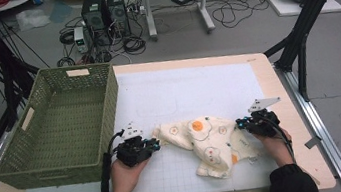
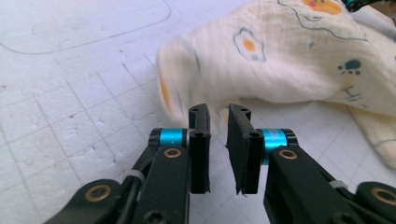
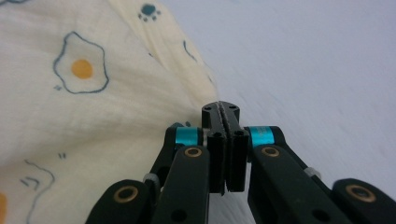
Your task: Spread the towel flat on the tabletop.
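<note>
Left tongs (image 2: 218, 116): jaws spread by a narrow gap, nothing between them. Tips sit just short of the blurred near corner of the cloth; contact with the cloth cannot be told. In the high view the left tongs (image 1: 154, 145) lie low over the mat, pointing right towards the cloth's left tip.

Right tongs (image 3: 221, 108): jaws pressed together, with no gap visible. The cloth's edge meets the jaw tips from the left; whether a fold is pinched between them cannot be told. In the high view the right tongs (image 1: 241, 124) sit at the cloth's right edge, pointing left.

Cloth: cream muslin cloth printed with fried eggs and small paw marks (image 1: 210, 143), lying crumpled in a loose heap on the mat, between the two tongs. Left gripper view: the cloth (image 2: 299, 51) rises ahead and to the right of the jaws. Right gripper view: the cloth (image 3: 88, 98) spreads left of the jaws.

Hands: left hand (image 1: 128, 172) and right hand (image 1: 274, 144) enter from the near edge, dark sleeves at the wrists.

Mat: white gridded mat (image 1: 197, 87) covering most of the light wooden worktop (image 1: 279, 96).

Basket: olive-green woven rectangular basket (image 1: 110, 114), at the worktop's left side, just left of the left tongs, well apart from the cloth.
</note>
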`<state>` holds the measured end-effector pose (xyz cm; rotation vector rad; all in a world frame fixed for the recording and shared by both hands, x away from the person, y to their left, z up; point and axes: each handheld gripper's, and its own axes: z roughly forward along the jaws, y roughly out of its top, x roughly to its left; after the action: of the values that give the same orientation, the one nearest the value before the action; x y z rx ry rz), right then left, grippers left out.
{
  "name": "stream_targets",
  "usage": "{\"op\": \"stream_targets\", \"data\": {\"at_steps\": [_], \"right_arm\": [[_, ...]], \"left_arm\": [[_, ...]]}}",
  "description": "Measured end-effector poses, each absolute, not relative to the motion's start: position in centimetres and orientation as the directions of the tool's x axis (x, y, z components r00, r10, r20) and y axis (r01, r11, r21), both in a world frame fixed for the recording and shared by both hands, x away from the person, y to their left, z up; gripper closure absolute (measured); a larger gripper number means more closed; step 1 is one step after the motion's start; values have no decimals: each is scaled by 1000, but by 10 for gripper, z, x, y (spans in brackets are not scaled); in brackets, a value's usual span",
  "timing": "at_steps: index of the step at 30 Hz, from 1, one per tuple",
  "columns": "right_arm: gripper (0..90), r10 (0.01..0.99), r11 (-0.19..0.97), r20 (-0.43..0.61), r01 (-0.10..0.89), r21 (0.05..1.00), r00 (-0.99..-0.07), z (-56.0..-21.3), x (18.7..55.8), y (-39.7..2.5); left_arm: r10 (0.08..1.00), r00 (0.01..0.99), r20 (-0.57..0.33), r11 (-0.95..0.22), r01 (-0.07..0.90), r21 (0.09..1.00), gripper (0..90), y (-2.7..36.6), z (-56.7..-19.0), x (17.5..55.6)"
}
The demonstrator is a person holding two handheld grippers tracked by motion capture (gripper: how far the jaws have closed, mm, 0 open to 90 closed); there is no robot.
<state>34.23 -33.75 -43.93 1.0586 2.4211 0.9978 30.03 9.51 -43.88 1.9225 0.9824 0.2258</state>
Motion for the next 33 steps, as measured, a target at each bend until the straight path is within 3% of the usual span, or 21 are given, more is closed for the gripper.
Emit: {"op": "stream_targets", "data": {"at_steps": [2, 7, 11, 18, 20, 23, 27, 28, 33], "right_arm": [[888, 742, 455, 19, 524, 720, -670, -442, 340, -343], [728, 696, 481, -24, 442, 757, -717, -428, 327, -331], [686, 630, 506, -47, 364, 782, -775, -411, 314, -315], [535, 465, 518, 13, 284, 807, -885, -404, 292, -285], [542, 432, 558, 6, 272, 784, -902, -408, 293, -272], [628, 411, 621, 0, 280, 732, -911, -419, 302, -254], [870, 389, 693, -14, 283, 664, -921, -433, 316, -241], [895, 392, 702, -19, 285, 653, -920, -435, 318, -240], [899, 484, 658, -55, 321, 681, -874, -430, 335, -245]], "left_arm": [[703, 671, -234, -248, 540, 804, 746, 95, -439, 300], [681, 690, -245, -250, 534, 808, 731, 92, -438, 298], [671, 700, -246, -256, 530, 809, 726, 90, -438, 296], [656, 710, -255, -261, 531, 806, 714, 88, -439, 295], [652, 713, -257, -264, 532, 805, 713, 86, -440, 295], [646, 720, -253, -278, 531, 801, 713, 85, -440, 294], [642, 720, -263, -272, 535, 800, 713, 85, -441, 294], [640, 721, -265, -272, 536, 799, 714, 85, -441, 294], [633, 727, -266, -274, 532, 801, 714, 84, -441, 293]]}}
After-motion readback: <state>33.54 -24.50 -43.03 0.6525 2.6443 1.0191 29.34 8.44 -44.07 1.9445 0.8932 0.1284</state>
